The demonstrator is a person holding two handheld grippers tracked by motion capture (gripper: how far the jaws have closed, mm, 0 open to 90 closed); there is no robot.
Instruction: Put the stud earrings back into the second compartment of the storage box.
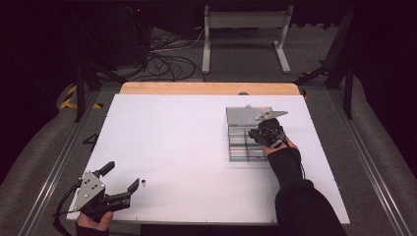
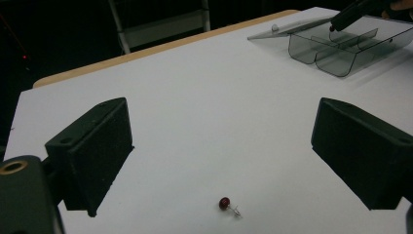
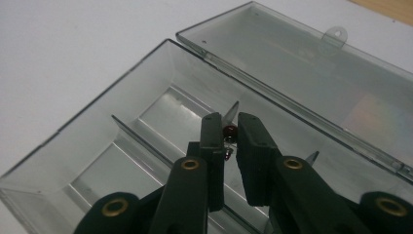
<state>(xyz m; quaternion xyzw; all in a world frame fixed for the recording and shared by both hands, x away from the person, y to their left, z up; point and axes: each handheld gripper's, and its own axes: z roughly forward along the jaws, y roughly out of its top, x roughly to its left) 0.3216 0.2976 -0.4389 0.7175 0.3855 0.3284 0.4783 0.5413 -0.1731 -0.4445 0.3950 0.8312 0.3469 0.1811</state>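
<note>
The right gripper is almost closed and pinches a tiny dark red round earring with a thin metal pin between its black jaws. It hangs over a see-through grey plastic box with little compartments, whose flat lid lies open behind it. The box sits on the far right part of the white table. The left gripper is wide open and holds nothing. A second small red earring lies on the table between its jaws.
</note>
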